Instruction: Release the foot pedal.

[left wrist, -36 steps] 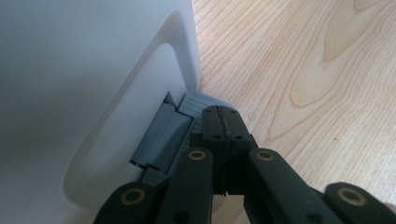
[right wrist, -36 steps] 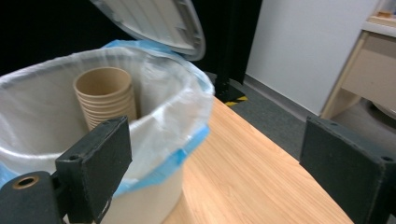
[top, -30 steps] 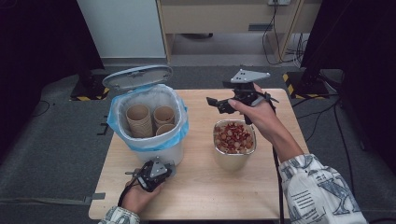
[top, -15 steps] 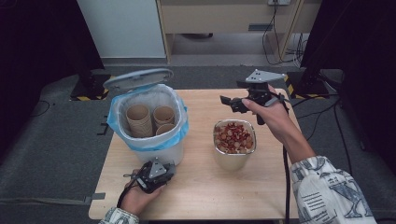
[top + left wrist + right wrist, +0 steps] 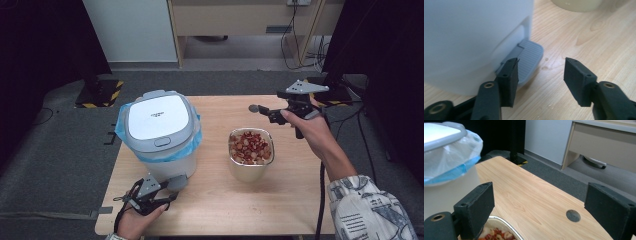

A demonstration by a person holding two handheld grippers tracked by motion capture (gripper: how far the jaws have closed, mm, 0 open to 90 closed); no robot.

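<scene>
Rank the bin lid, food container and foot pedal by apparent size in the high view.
1. bin lid, clearly largest.
2. food container, roughly half the lid's spread.
3. foot pedal, smallest, partly tucked under the bin beside the left gripper.

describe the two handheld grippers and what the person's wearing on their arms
Both tools are black with two blocky, flat-faced jaws on hinged links with brass-coloured pivots. The left gripper and right gripper each carry a grey three-cornered plate on top and trail a black cable. The right arm wears a white sleeve with a dark print.
</scene>
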